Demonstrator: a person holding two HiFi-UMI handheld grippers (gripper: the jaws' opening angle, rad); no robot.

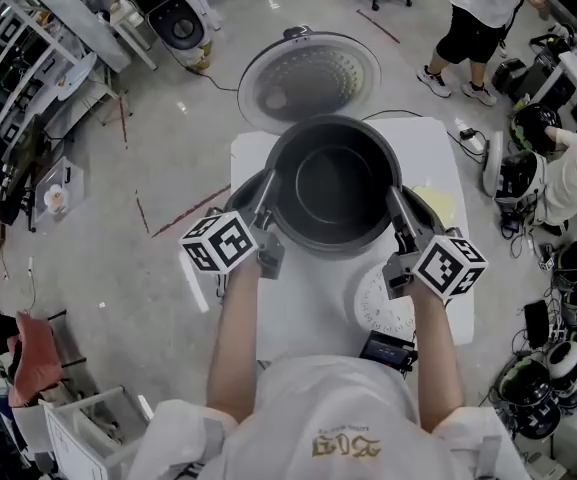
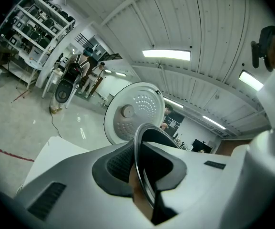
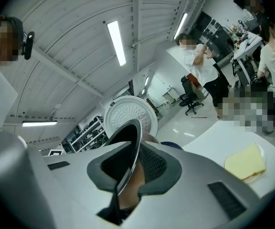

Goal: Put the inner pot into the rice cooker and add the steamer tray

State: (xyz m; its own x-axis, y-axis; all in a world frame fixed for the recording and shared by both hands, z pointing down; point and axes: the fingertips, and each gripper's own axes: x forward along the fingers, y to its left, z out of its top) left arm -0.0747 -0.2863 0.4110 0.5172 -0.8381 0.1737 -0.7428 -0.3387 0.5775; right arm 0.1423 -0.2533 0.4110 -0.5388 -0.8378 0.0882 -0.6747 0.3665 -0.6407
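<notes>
Inner pot [image 1: 333, 183]: dark, empty, held over the rice cooker [image 1: 246, 196] on the white counter [image 1: 438, 158]; apparently not yet seated.
Left gripper [image 1: 266, 206], 9 o'clock: fingers pinching the pot's rim.
Right gripper [image 1: 400, 208], 3 o'clock: likewise.
Lid [image 1: 308, 76], 12 o'clock: open.
Perforated disc [image 1: 378, 306], 5 o'clock: likely the steamer tray, not yet added.

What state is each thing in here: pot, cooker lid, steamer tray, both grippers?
inner pot: empty, held by its rim over the rice cooker.
lid: open.
steamer tray: lying on the table, not yet added.
left gripper: shut on the inner pot's rim.
right gripper: shut on the inner pot's rim.
</notes>
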